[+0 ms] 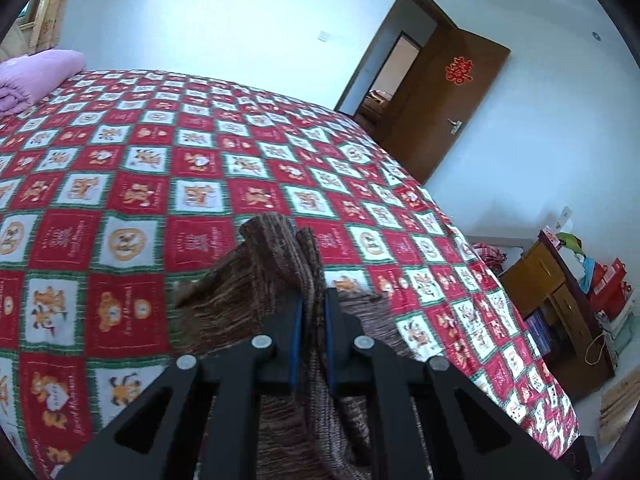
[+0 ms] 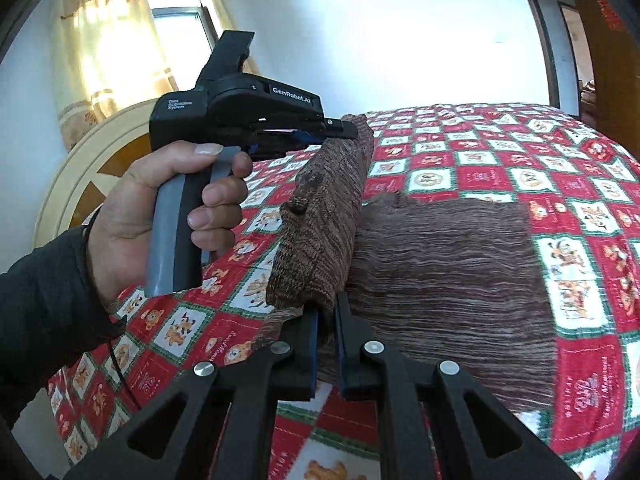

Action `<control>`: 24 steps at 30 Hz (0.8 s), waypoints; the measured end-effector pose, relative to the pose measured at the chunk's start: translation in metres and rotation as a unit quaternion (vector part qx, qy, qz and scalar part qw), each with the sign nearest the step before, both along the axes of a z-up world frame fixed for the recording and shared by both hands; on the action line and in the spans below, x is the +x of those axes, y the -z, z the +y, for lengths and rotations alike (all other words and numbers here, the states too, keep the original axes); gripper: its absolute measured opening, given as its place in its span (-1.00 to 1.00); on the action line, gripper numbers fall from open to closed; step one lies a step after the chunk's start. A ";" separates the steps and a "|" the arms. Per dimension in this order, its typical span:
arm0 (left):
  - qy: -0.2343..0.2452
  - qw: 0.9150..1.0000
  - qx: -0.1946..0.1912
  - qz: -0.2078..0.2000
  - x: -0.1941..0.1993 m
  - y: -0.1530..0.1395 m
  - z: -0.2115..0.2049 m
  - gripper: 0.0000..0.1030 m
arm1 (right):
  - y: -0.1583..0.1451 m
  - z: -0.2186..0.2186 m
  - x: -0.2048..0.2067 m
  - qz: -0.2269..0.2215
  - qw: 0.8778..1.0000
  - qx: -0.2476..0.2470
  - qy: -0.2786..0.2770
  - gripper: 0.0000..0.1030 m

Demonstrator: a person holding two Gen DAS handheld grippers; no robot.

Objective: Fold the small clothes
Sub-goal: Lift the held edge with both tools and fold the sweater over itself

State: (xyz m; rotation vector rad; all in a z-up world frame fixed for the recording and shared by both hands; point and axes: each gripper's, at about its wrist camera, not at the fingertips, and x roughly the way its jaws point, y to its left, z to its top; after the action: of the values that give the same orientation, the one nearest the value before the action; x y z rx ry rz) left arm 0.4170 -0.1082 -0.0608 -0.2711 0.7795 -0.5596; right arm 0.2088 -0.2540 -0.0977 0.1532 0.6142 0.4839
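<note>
Where the bed (image 1: 132, 184) fills both views, spread with a quilt of red and white checked squares bearing cartoon bears, edged in green. Beyond the left tool (image 1: 313, 300), at the far left of the bed, a folded lilac blanket (image 1: 32, 76); farther off to its right, a brown door (image 1: 452, 100) standing open with a red paper cutting (image 1: 459, 69) on it, pale walls all round. Low to the right of that tool, past the bed's edge, a wooden cabinet (image 1: 560, 300) heaped with boxes and bags. Ahead and left of the right tool (image 2: 328, 316), a window with yellow curtains (image 2: 100, 40) and a rounded cream headboard (image 2: 80, 160). Brown knitted garment (image 2: 440, 260) lying mostly flat on the quilt just ahead and right of the right tool, one edge raised off the bed as a hanging strip strung between the two tools. Left tool pinched tight on a bunched fold of that knit (image 1: 280, 248), fabric rising above the blue pads (image 1: 297, 336) and trailing down between the black fingers. Right tool likewise clamped on the near end of the raised strip, pads nearly together with cloth between. Across from the right tool, the left tool (image 2: 340, 130) seen side-on, gripping the far end of the strip, handle in a bare hand (image 2: 160, 208) with a dark sleeve (image 2: 44, 300).
</note>
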 end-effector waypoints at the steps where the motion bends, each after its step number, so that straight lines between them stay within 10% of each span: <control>1: 0.003 1.000 -0.001 -0.001 0.000 0.000 -0.004 -0.81 | 0.000 -0.005 -0.001 0.000 1.000 0.001 0.003 -0.88; 24: 0.069 0.996 0.051 0.007 0.009 0.034 -0.124 -0.81 | 0.030 -0.097 0.001 0.076 0.993 0.062 0.073 -0.92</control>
State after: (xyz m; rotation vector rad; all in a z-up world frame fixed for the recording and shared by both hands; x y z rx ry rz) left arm 0.4261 -0.2324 -0.0945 -0.1280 0.8409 -0.6466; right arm 0.2102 -0.3505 -0.1282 0.3527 0.7158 0.3704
